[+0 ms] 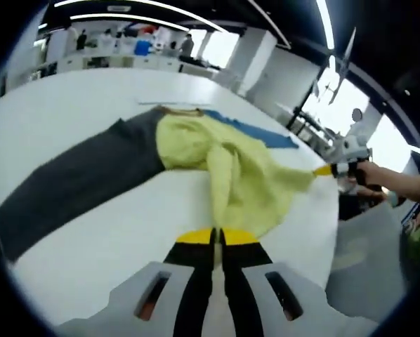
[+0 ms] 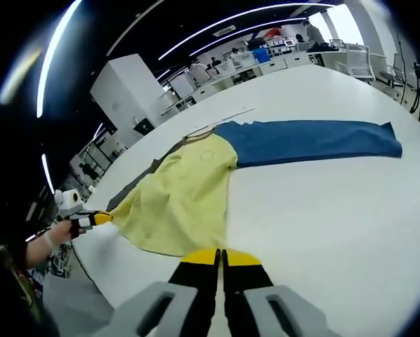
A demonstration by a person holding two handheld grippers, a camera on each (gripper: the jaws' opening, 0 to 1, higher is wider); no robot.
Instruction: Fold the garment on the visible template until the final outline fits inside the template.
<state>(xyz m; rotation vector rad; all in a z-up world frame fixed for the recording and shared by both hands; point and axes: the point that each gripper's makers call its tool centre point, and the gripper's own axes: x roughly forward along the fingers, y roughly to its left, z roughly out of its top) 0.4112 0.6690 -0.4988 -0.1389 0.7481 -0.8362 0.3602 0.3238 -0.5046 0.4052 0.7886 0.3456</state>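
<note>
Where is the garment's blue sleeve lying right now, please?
In the right gripper view, the blue sleeve lies flat on the white table, stretching right from the yellow body.

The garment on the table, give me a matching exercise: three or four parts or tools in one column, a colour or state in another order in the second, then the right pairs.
Column one:
1. body
2. one sleeve
3. other sleeve
4. left tool

Column two:
A. dark grey
B. shut at the yellow hem
C. blue
D. pale yellow

Pairs: 1-D, 2-C, 3-A, 4-B
</note>
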